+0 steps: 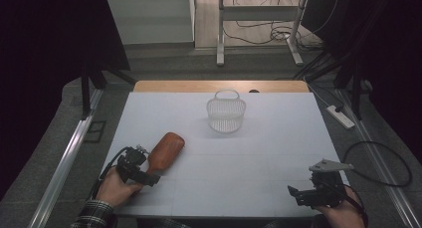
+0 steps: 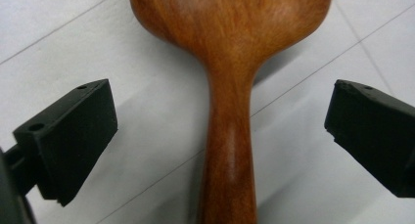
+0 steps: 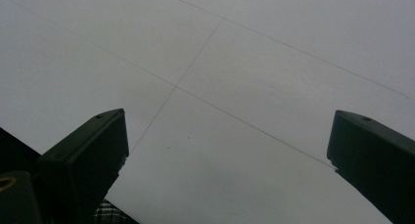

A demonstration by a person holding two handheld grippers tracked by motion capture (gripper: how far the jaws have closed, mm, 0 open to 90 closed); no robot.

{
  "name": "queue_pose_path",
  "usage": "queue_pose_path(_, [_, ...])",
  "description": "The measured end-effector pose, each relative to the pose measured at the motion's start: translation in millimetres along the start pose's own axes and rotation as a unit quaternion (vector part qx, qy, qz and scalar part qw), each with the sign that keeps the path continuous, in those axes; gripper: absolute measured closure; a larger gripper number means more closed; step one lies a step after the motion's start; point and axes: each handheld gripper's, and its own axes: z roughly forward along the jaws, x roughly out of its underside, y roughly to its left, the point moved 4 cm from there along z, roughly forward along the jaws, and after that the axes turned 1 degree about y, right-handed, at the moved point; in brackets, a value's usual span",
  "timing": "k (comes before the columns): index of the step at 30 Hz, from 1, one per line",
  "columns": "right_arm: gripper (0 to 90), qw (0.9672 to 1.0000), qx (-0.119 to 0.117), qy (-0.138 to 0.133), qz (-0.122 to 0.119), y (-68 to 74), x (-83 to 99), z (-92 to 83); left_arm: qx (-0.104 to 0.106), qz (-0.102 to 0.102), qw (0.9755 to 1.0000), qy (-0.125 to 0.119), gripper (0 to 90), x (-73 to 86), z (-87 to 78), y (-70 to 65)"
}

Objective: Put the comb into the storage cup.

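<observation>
A brown wooden piece (image 1: 166, 151) with a wide rounded body and a narrow neck lies on the white table (image 1: 249, 163), at the front left. My left gripper (image 1: 145, 164) is open around its neck. In the left gripper view the neck (image 2: 230, 150) runs up between the two black jaws of the left gripper (image 2: 220, 116), with a gap on each side. My right gripper (image 1: 304, 185) is open at the front right, over bare table. In the right gripper view, the right gripper (image 3: 227, 145) has nothing between its jaws.
A white mesh basket (image 1: 226, 113) with a handle stands upright at the back middle of the table. A wooden strip (image 1: 219, 86) borders the far edge. Cables and a power strip (image 1: 341, 116) lie on the floor to the right.
</observation>
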Motion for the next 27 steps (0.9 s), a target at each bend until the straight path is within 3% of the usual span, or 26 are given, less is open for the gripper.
queue_pose_path(3, [1.9,1.0,0.0,0.0,0.0,0.0,0.0,0.0,-0.009,0.0,0.9999,0.007,4.5,0.4,0.5,0.0])
queue_pose_path(8, [1.9,1.0,0.0,0.001,-0.001,0.1,0.0,0.1,-0.012,0.011,0.9998,-0.006,30.4,0.5,-3.3,-2.1])
queue_pose_path(14, [1.9,1.0,0.0,0.001,-0.002,0.2,0.0,0.2,-0.007,0.01,0.9999,-0.007,49.5,1.1,-4.2,-1.7])
queue_pose_path(27, [2.0,1.0,0.0,0.003,-0.005,0.8,0.0,0.6,0.006,0.012,0.9999,-0.001,71.6,0.3,-2.5,-1.2])
